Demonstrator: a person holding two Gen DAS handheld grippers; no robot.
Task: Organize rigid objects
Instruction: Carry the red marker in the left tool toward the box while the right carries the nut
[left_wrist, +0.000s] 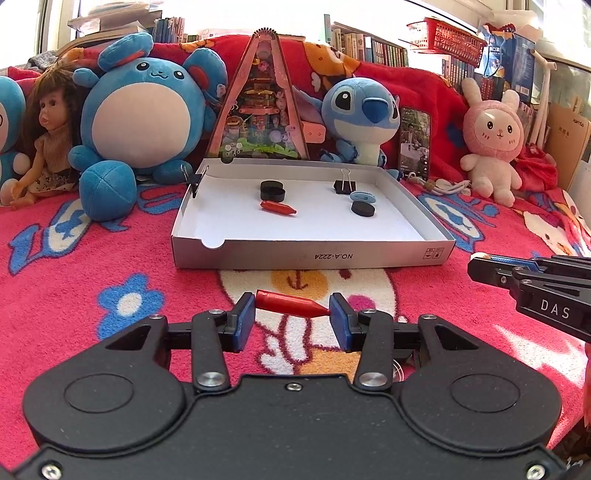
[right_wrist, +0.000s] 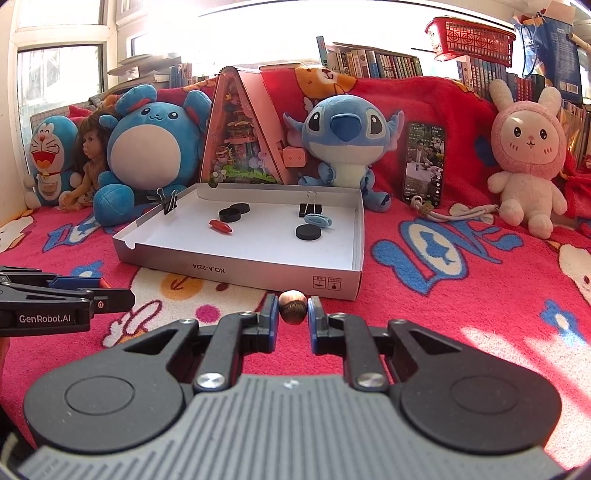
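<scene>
My left gripper (left_wrist: 291, 308) is shut on a red bullet-shaped piece (left_wrist: 290, 304), held lengthwise between the blue pads just in front of the white box (left_wrist: 310, 254). My right gripper (right_wrist: 292, 312) is shut on a small brown nut-like ball (right_wrist: 292, 312), close to the box's front wall (right_wrist: 258, 275). Inside the box lie another red bullet piece (left_wrist: 277, 208), black discs (left_wrist: 272, 189) (left_wrist: 363, 208), a light blue cap (left_wrist: 362, 196) and a black binder clip (left_wrist: 344, 184). A second binder clip (right_wrist: 169, 202) grips the box's left wall.
Plush toys line the back: a blue round one (left_wrist: 144, 110), Stitch (left_wrist: 364, 110), a pink rabbit (left_wrist: 493, 144), a doll (left_wrist: 48, 140). A triangular toy box (left_wrist: 258, 103) and a phone (left_wrist: 413, 142) stand behind the box. A white cord (right_wrist: 458, 214) lies on the red blanket.
</scene>
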